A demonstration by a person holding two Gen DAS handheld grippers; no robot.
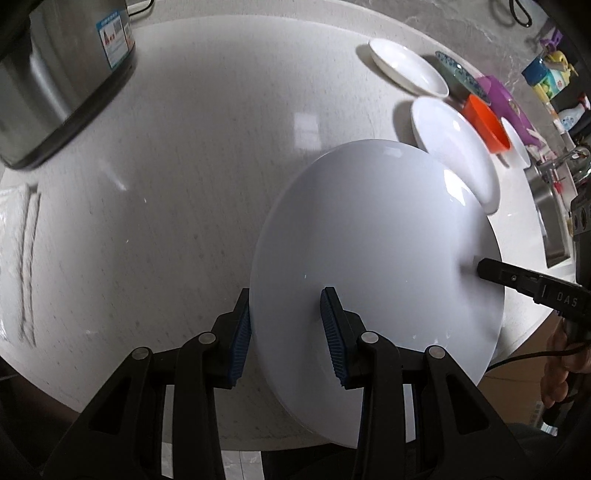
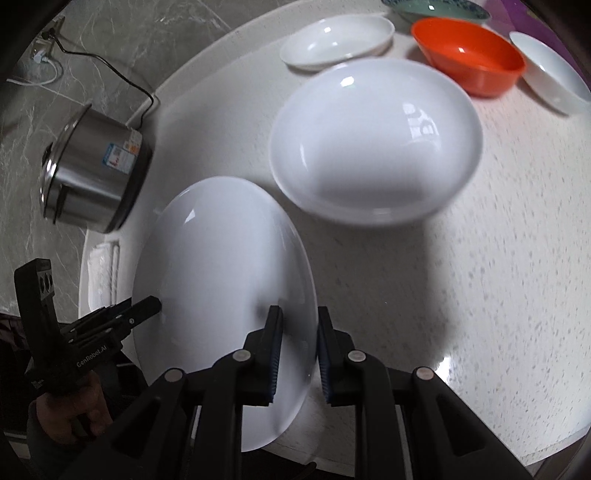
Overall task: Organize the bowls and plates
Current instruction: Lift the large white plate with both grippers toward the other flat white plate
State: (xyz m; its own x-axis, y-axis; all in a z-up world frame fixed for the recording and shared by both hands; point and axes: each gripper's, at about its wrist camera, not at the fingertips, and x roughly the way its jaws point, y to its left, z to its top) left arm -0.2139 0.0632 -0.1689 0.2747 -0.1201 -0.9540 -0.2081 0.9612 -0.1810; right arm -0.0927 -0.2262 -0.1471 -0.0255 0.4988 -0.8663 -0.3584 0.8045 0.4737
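Roughly early-to-mid stage, judging by what's still loose on the desk (image 2: pixel 480 258).

Going L to R: a steel cooker pot (image 2: pixel 92 173) w/ a label sits far left near the wall, and a folded white cloth (image 2: pixel 101 273) lies at the desk edge below it. Neither is part of the job.

Next, the large white plate (image 2: pixel 221 280). It's off the desk, tilted, and carried by both claws at once. The left claw (image 1: pixel 286 332) is clamped on the plate's near-left rim, with one blue pad under and one on top. The right claw (image 2: pixel 297 354) is pinched narrow on the opposite rim. So each claw is closed on the same plate, w/ nothing else held.

R of that, a wide white dish (image 2: pixel 376 144) rests flat on the desk, just beyond the carried plate; prob. the stacking target, though that's a guess. Behind it is a smaller oval white dish (image 2: pixel 338 42), then a green patterned bowl (image 2: pixel 436 7) at the back, an orange bowl (image 2: pixel 469 55), and another white bowl (image 2: pixel 550 70) at far R. A purple item (image 1: pixel 506 99) sits behind them, type unclear.

Done so far: can't see any finished stack. Left: set this plate down, then group the remaining plates and the bowls, all still spread apart.
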